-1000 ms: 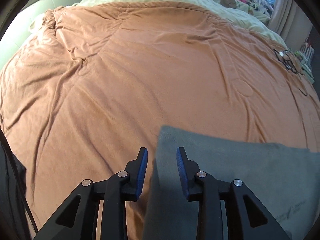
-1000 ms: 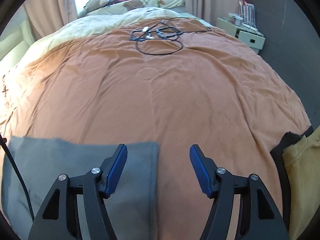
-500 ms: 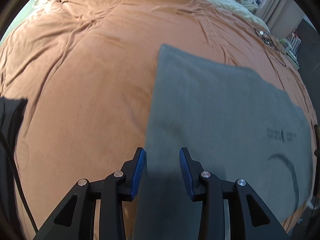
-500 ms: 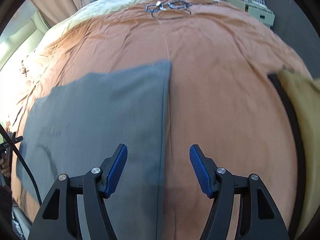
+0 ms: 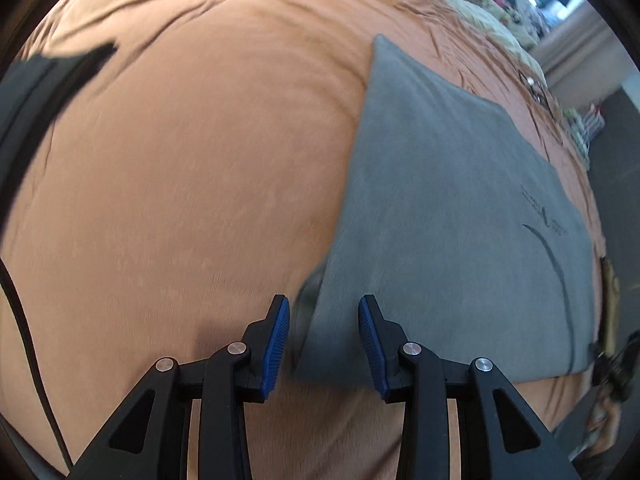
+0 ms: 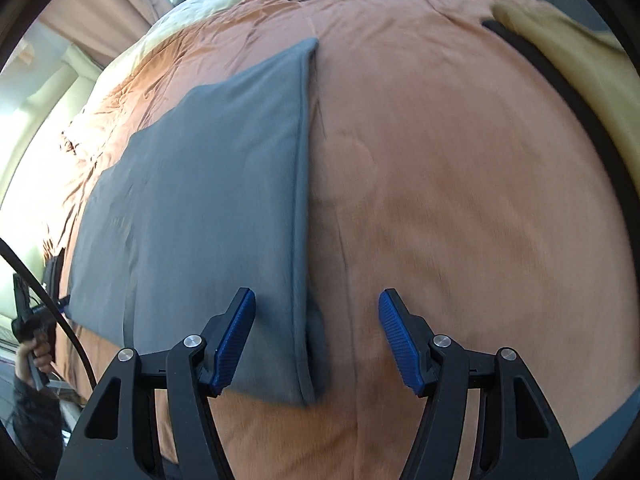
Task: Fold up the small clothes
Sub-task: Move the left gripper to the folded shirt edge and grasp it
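A large bed was covered by an orange-brown quilt (image 6: 460,200), with a pale yellow-green blanket (image 6: 208,4) beyond it at the top of the frame. Beige curtains (image 6: 104,4) were hung at the upper left beside a brightly lit window. A dark grey wall (image 5: 616,136) was seen at the right edge.

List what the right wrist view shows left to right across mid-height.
Cream bed frame → grey folded garment → bare orange blanket → black cloth strip → yellow cloth.
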A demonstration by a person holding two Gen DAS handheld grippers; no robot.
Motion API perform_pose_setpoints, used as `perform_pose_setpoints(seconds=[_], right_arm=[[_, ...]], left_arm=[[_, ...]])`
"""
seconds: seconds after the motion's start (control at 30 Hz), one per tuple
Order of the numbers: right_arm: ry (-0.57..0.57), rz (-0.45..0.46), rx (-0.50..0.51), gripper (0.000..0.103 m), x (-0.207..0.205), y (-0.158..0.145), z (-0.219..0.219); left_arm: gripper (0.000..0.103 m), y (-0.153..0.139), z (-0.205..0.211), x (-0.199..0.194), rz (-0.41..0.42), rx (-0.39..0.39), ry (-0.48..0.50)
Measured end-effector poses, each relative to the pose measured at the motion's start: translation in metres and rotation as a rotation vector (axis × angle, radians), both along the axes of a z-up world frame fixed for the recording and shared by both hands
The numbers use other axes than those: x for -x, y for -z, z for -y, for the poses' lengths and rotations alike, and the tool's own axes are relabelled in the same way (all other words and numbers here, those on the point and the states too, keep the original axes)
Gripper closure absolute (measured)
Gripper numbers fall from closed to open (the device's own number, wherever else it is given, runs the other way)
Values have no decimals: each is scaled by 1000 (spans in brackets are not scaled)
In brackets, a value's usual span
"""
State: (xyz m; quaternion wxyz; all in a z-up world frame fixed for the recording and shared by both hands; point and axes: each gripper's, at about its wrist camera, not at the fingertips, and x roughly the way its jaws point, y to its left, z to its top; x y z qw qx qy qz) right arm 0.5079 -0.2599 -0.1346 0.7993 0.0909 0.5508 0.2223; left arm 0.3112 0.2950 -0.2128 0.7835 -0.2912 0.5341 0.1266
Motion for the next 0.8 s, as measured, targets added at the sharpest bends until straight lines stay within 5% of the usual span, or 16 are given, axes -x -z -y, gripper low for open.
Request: perform_pose_setpoints(seconds=[0.4,0.43,0.53,0.57,0.6,0.63,0.8], right_arm=[[118,-79,-222,42,27,15,34],[133,-84,-253,48,25,18,37],[164,-116,-329,84,20,30,44],[165,-139,-368,90,18,34,44],[164,-147,-391,92,17,38,43],[157,-143,-394,95,17,38,42],[199,-89,-378,98,16,39,57]], left_arm=[[50,6,5,16,24,85,-68],[50,8,5,17,31,92,-81],[63,9,3,16,38,77,-116],[67,10,3,17,40,85,-126],[73,9,3,18,44,93,-130],[89,8,4,20,49,104,-123],[94,-7,8,34,86,103,-140]])
